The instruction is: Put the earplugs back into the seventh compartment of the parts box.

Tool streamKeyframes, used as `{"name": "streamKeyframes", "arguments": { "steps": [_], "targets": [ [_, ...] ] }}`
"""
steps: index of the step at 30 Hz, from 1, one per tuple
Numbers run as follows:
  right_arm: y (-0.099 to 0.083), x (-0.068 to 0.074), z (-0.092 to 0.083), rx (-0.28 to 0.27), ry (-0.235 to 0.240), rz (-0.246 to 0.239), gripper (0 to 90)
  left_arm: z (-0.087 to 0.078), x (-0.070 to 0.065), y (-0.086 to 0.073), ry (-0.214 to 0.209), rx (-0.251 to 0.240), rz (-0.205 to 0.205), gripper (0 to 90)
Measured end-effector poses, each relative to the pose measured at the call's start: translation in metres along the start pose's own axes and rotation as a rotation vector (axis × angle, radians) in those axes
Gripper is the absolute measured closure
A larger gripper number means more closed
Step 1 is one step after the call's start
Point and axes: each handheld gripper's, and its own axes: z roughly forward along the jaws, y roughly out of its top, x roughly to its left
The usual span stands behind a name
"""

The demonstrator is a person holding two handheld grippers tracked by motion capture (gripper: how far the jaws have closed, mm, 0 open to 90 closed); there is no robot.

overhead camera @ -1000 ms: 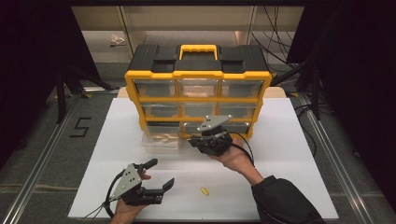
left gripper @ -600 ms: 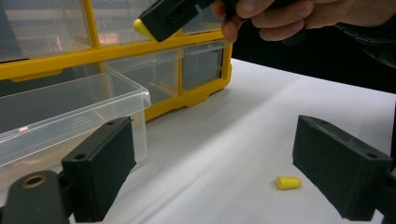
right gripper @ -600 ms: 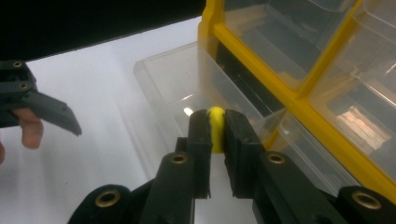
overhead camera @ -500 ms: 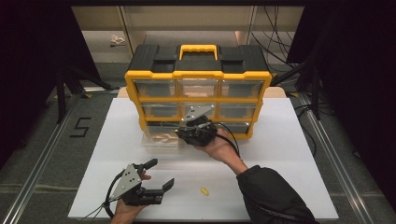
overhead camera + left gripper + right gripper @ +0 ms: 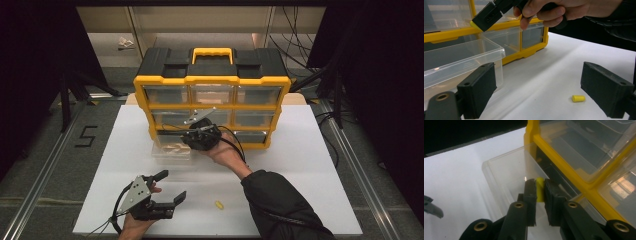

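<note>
White tabletop: right gripper, fingers clamped on a small yellow foam earplug, hovers over the clear plastic drawer; slipping early, it could bounce outside. Left gripper waits, fingers apart.

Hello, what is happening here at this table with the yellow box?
A person is sorting small yellow earplugs into a clear drawer pulled out of the yellow and black drawer cabinet. The right gripper is shut on one yellow earplug and holds it above the open drawer. The left gripper rests open near the front edge of the white table. A second earplug lies loose on the table beside it, not yet picked up.
</note>
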Motion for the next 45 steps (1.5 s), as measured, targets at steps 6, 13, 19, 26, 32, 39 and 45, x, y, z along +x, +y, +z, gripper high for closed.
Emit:
{"name": "streamKeyframes", "arguments": {
  "steps": [6,13,19,26,32,39,45],
  "targets": [
    [-0.001,-0.005,0.007,-0.009,0.024,0.027,68.4,0.000,0.000,0.000,0.001,-0.001,0.003,12.2],
    [0.002,-0.004,-0.009,-0.071,0.059,0.034,54.5,0.000,0.000,0.000,0.001,0.001,0.005,12.1],
    [-0.007,0.007,-0.033,-0.094,0.074,-0.013,44.6,0.000,0.000,0.000,0.002,-0.002,0.001,12.1],
    [-0.022,0.014,-0.054,-0.110,0.077,-0.023,40.1,0.000,0.000,0.000,0.005,0.000,0.004,12.1],
    [-0.042,0.020,-0.070,-0.118,0.090,-0.021,38.7,-0.001,0.001,0.000,0.008,-0.006,0.004,12.1],
    [-0.066,0.024,-0.082,-0.134,0.088,0.003,37.2,0.000,0.000,0.000,0.004,-0.001,0.006,12.0],
    [-0.083,0.025,-0.088,-0.163,0.093,0.039,36.9,0.001,0.000,0.000,0.005,-0.003,0.003,12.1]
  ]
}}
